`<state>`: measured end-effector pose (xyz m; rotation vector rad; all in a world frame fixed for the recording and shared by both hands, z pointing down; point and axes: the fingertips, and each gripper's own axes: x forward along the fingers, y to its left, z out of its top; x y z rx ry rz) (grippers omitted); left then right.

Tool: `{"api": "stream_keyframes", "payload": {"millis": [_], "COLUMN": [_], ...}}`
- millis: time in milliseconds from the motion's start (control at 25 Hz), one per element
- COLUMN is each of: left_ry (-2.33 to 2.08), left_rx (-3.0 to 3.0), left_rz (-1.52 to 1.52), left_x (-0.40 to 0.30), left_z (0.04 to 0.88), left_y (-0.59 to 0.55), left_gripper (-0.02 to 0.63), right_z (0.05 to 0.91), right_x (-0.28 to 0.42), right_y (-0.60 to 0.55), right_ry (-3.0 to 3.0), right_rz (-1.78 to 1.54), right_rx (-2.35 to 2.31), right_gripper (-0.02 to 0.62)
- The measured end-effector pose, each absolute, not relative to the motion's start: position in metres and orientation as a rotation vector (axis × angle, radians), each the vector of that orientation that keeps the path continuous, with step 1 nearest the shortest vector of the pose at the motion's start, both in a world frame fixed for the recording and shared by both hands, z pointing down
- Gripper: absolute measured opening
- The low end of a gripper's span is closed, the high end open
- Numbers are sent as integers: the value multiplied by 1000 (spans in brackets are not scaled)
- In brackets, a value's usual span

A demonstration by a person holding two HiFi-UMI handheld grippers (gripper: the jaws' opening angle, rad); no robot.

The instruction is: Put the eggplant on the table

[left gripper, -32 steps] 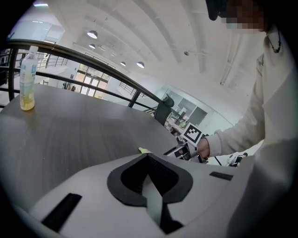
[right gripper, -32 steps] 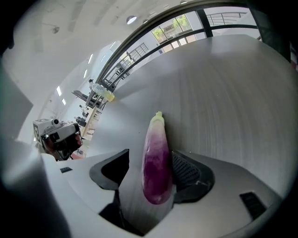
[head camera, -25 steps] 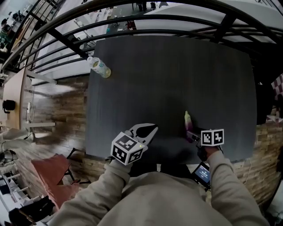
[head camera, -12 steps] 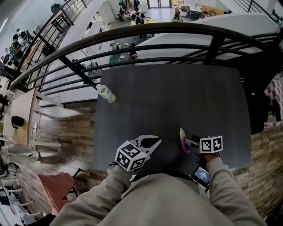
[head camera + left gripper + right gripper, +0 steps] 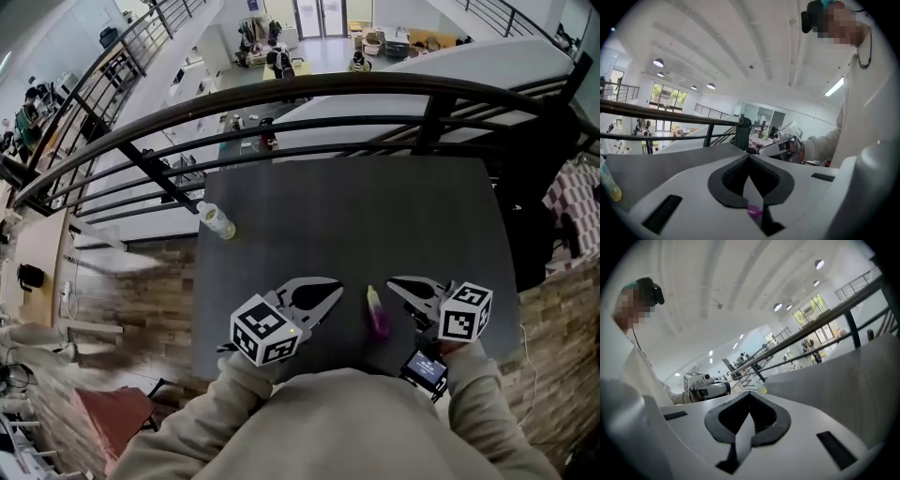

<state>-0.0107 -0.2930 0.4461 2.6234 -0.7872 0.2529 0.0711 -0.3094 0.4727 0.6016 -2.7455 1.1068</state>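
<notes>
1. At the far left corner of the dark desk (image 5: 375, 216) is one clear bottle (image 5: 216, 221), the only container in sight. Its lower end shows a yellowish fill. It is well apart from everything else on the desk.
2. The left gripper (image 5: 333, 289) is held over the near part of the desk. Its jaws are closed tip to tip with nothing between them. Its marker cube sits just above the sleeve.
3. The eggplant (image 5: 377, 312) lies on the desk between the two grippers, near the front edge. It is small and purple, with its pale green end pointing away from the person. Neither gripper touches it.
4. The right gripper (image 5: 398, 284) is just right of the eggplant. Its jaws have just been closing and now meet, with nothing held in them.
5. Below the right wrist, off the desk's near edge, is a small screen device (image 5: 427, 368).
6. Count: one bottle, one eggplant, two grippers and one desk, with a dark railing (image 5: 309, 89) curving behind it.
</notes>
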Motion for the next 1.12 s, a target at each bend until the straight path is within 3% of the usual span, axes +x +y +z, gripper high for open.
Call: {"api": "stream_keyframes", "payload": {"millis": [360,1120], "left_ry": [-819,-797], "left_rx": [2758,2765], "left_rz": [133,128], "left_x": [9,24], "left_z": [366,366], "left_y": [-306,-295], "left_gripper": [5,5], "right_z": [365,368], "right_x": [54,69], "right_y": [-323,-303], "right_ry": [-2925,-2872], "right_rz": [725,735], "right_rx": [697,743], "right_gripper": [12,12]}}
